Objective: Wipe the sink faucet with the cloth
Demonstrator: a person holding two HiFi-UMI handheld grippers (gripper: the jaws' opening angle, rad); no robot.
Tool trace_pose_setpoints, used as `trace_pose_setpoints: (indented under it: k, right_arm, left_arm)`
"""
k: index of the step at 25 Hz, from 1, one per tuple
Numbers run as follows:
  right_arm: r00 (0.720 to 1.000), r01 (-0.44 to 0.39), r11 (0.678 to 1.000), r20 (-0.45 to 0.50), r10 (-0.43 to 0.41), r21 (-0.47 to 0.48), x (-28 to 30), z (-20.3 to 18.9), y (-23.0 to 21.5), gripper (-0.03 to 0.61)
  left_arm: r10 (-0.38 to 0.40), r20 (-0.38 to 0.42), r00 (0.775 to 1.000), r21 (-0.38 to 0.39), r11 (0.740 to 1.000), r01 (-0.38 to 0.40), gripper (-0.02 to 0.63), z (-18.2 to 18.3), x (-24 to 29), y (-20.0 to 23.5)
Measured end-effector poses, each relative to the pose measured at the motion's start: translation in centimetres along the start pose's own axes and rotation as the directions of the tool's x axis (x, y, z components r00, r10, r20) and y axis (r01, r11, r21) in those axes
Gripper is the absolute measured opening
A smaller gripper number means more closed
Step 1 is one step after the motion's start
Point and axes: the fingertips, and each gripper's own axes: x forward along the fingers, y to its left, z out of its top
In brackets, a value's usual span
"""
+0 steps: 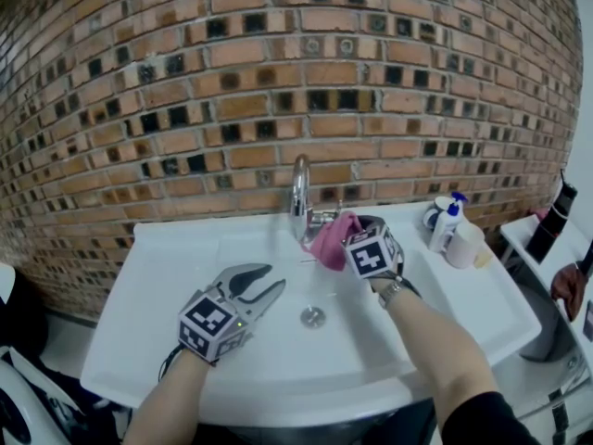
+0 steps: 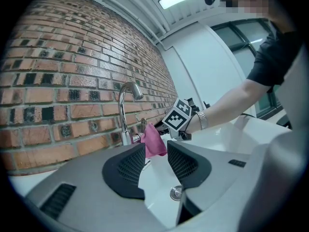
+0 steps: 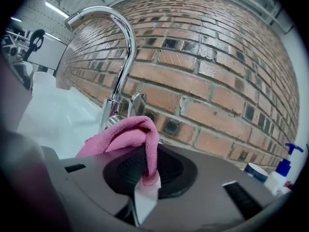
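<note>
— What do we count?
— One curved chrome faucet (image 1: 298,191), one pink cloth (image 1: 331,239), two grippers.
— And the claws?
— Our right gripper (image 3: 145,164) is clenched on the cloth, just beside the faucet base at frame centre; its own view shows this grip plainly. Our left gripper (image 2: 155,159), lower left, is released and empty over the white sink (image 1: 176,276). One blue-topped pump bottle (image 1: 447,222) stands at the right.

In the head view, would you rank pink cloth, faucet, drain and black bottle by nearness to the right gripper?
1. Pink cloth, held by the right gripper
2. Faucet, just behind it
3. Drain, basin centre
4. Black bottle, far right
</note>
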Motion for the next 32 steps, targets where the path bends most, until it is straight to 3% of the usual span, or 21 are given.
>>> trace_pose_setpoints:
  k: [6, 32]
  right_arm:
    - [0.999, -0.016, 0.998, 0.044, 0.014, 0.058, 0.0, 1.2, -0.6, 0.052]
    - [0.978, 0.001, 0.997, 0.207, -0.019, 0.083, -3.4, 6.1, -2.8, 0.051]
  left_arm:
    - [0.004, 0.003, 1.0, 0.012, 1.0, -0.004, 0.15, -0.2, 0.1, 0.2]
    - [0.011, 0.005, 1.0, 0.023, 1.0, -0.011, 0.15, -0.2, 0.1, 0.4]
